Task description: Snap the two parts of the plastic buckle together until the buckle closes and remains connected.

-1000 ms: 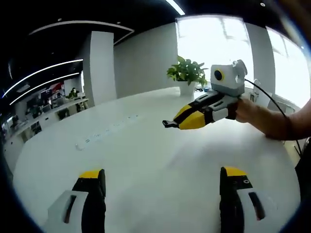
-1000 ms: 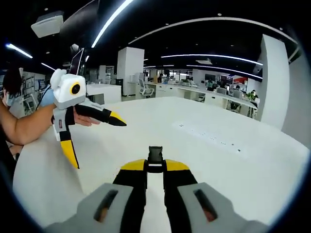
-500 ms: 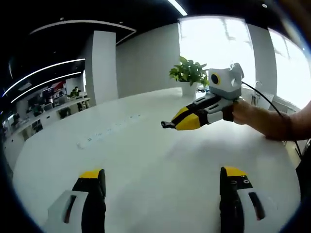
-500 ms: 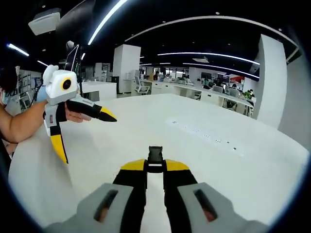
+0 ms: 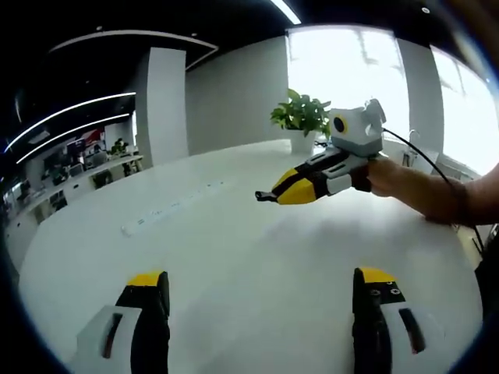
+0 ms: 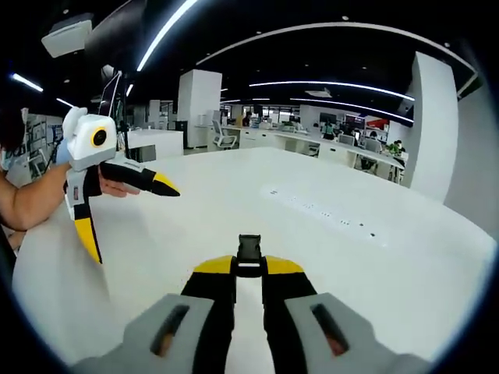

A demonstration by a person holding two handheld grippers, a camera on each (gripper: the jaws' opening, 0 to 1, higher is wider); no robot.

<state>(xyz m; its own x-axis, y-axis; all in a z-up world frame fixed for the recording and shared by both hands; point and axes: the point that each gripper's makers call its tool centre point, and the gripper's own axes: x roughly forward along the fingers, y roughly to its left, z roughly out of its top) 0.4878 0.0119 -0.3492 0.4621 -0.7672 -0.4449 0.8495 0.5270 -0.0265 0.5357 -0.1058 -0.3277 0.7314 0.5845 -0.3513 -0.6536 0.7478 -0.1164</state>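
Observation:
A small black buckle part (image 6: 249, 248) sticks out from between the yellow tips of my right gripper (image 6: 249, 266), which is shut on it. In the left gripper view the same right gripper (image 5: 270, 194) reaches in from the right, held by a hand (image 5: 387, 176), with the buckle part (image 5: 263, 196) at its tip, above the white table (image 5: 234, 257). My left gripper (image 5: 261, 279) stands open, jaws wide apart with nothing between them. In the right gripper view the left gripper (image 6: 137, 225) hangs at the left, jaws spread.
A row of sockets (image 5: 168, 210) is set into the white table (image 6: 374, 273); the sockets (image 6: 320, 215) lie beyond my right gripper. A potted plant (image 5: 301, 118) stands at the table's far side by a bright window. Office desks fill the background.
The right gripper with the buckle part has drifted a little to the left and up in the left gripper view. Both grippers keep their states.

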